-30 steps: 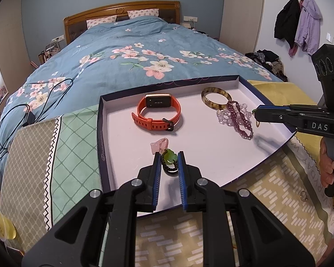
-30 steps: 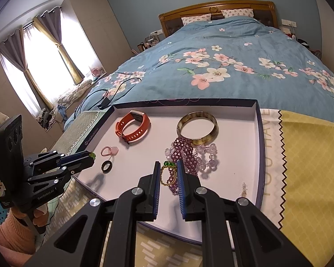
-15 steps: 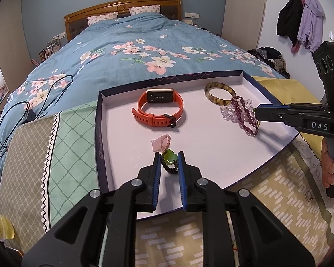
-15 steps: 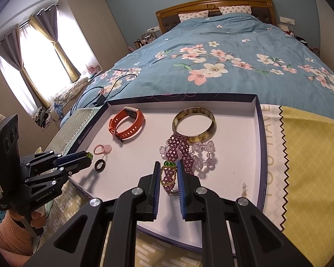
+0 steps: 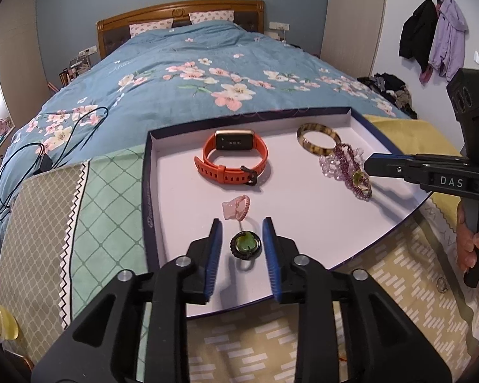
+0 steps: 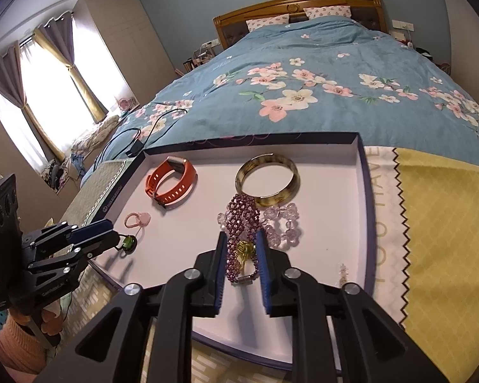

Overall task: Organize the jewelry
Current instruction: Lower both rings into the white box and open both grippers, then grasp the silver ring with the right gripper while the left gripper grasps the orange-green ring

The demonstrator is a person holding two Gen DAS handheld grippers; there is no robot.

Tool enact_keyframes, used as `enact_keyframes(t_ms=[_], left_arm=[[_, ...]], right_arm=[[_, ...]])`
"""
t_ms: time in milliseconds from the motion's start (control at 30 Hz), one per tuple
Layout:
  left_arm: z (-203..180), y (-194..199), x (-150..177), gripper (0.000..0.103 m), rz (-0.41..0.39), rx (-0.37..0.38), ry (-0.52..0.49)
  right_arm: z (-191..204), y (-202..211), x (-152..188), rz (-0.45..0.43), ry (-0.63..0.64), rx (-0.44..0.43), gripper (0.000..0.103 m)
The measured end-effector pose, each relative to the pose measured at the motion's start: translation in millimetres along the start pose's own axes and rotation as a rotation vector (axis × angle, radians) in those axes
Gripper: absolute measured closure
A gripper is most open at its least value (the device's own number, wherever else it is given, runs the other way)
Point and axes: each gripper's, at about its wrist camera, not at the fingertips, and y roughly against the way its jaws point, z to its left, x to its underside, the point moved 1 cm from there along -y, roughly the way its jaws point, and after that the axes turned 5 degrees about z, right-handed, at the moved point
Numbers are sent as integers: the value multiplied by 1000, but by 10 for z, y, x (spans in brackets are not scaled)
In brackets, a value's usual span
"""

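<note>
**Both grippers letting go over the tray**

On the flowered bed (image 5: 207,73) we have a shallow white tray (image 5: 303,223). Our left gripper (image 5: 242,239) is opening, pads clear of the green-stone ring (image 5: 245,245) lying between them. Our right gripper (image 6: 241,255) is opening too, around a gold ring (image 6: 243,250) on the purple bead bracelet (image 6: 239,220). The orange watch (image 5: 231,159) and bangle (image 5: 319,138) lie farther back.
</note>
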Motion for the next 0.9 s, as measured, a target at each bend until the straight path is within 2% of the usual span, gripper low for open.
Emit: enact_keyframes(t_ms=[33,200,267,400,633,767,900], left_arm=[[18,32,5,62,-7,6,10],[106,275,55,60,-57,34,43],[93,403,101,55,-79,57,38],[5,640,293,51,-100,108,4],[-399,762,722,47,-51,117,-145],[-511,723,851,46,-12,133,-168],[-540,665,907,46,10,137,-157]], right_arm=[[-13,35,1,-9,-6,1,78],[-14,262,46,-51,-12,-14,73],[15,372,101,-69,4,-14,66],[76,596,282,-87,39,-18,62],[94,802,783,-35,66,28,60],[111,776,1044,20,86,68,60],[133,765,1245,51,77,51,60]])
